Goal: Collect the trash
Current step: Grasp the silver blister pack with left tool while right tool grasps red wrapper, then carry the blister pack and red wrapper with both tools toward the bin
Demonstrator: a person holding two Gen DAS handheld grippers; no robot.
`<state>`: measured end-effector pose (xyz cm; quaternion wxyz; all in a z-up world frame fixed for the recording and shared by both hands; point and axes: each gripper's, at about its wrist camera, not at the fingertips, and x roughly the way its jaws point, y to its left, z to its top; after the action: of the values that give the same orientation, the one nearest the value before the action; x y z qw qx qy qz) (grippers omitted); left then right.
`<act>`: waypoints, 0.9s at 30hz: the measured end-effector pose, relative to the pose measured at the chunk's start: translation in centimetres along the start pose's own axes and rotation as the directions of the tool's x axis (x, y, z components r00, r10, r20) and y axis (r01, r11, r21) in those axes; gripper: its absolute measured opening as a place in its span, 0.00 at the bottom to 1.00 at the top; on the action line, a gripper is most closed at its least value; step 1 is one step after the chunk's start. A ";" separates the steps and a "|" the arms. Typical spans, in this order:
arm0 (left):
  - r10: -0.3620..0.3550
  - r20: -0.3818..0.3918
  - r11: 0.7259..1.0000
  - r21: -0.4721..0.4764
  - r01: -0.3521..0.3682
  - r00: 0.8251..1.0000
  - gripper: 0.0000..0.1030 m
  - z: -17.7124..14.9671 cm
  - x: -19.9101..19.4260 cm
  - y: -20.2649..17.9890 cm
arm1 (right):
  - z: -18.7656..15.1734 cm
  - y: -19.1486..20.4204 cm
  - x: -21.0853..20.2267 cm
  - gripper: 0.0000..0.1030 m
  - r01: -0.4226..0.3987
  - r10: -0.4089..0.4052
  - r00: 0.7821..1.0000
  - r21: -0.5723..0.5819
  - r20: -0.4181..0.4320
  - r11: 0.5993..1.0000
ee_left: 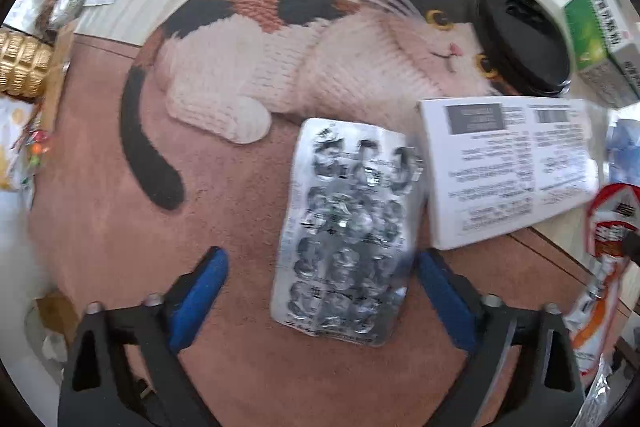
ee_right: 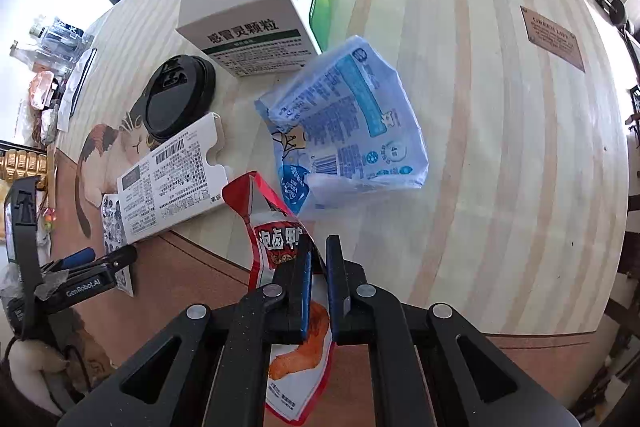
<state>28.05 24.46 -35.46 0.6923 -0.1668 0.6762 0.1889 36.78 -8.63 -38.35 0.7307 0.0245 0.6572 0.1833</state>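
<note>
A used silver blister pack (ee_left: 348,231) lies on the cat-print mat (ee_left: 120,227). My left gripper (ee_left: 320,291) is open, its blue pads on either side of the pack's near end. My right gripper (ee_right: 318,259) is shut on a red snack wrapper (ee_right: 276,227) and holds it above the mat's edge; the wrapper also shows at the right of the left wrist view (ee_left: 604,267). A flat white carton (ee_left: 508,171) lies beside the blister pack, also in the right wrist view (ee_right: 172,183). A black cup lid (ee_right: 178,97), a blue pouch (ee_right: 352,123) and a medicine box (ee_right: 256,27) lie further out.
The striped wooden table (ee_right: 500,147) carries a brown label (ee_right: 554,37). Clutter of packets and a gold object (ee_left: 24,63) sits along the left edge. The left gripper's body (ee_right: 76,283) shows at the left of the right wrist view.
</note>
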 end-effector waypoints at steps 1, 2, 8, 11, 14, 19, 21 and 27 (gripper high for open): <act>-0.047 -0.002 0.999 -0.012 0.047 0.999 0.70 -0.1 -0.2 0.2 | -0.1 0.1 0.1 0.07 -0.003 0.003 1.000 0.002 0.000 1.000; -0.051 -0.002 0.999 -0.020 0.051 0.999 0.64 -0.2 -0.3 0.3 | -0.1 0.2 0.1 0.06 -0.003 0.003 1.000 -0.001 -0.002 1.000; -0.029 0.018 0.999 -0.022 0.029 0.999 0.63 -0.9 -1.2 -0.6 | -0.2 1.0 -0.9 0.04 -0.008 0.008 1.000 -0.032 0.015 0.999; -0.016 0.038 0.999 -0.035 0.017 0.999 0.63 -2.1 -2.1 -0.9 | -0.2 1.5 -1.9 0.01 -0.008 0.010 0.999 -0.054 0.038 0.999; -0.013 0.067 0.998 -0.067 0.018 0.998 0.63 -3.8 -3.6 -1.4 | -0.3 1.9 -2.9 0.01 -0.009 0.013 0.998 -0.070 0.061 0.998; -0.010 0.119 0.993 -0.119 0.024 0.993 0.63 -6.4 -6.3 -1.1 | -0.9 2.5 -4.6 0.01 -0.020 0.029 0.995 -0.093 0.093 0.995; -0.018 0.144 0.988 -0.147 0.039 0.989 0.63 -8.2 -7.5 -0.9 | -1.5 2.8 -5.5 0.01 -0.028 0.039 0.994 -0.105 0.105 0.994; -0.029 0.217 0.976 -0.205 0.075 0.976 0.63 -13.9 -11.5 2.1 | -4.3 4.2 -8.5 0.01 -0.045 0.069 0.987 -0.160 0.146 0.986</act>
<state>14.70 19.16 -24.36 0.7437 -0.2364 0.5695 0.2583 31.04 -8.18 -29.73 0.7724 0.0000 0.5827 0.2525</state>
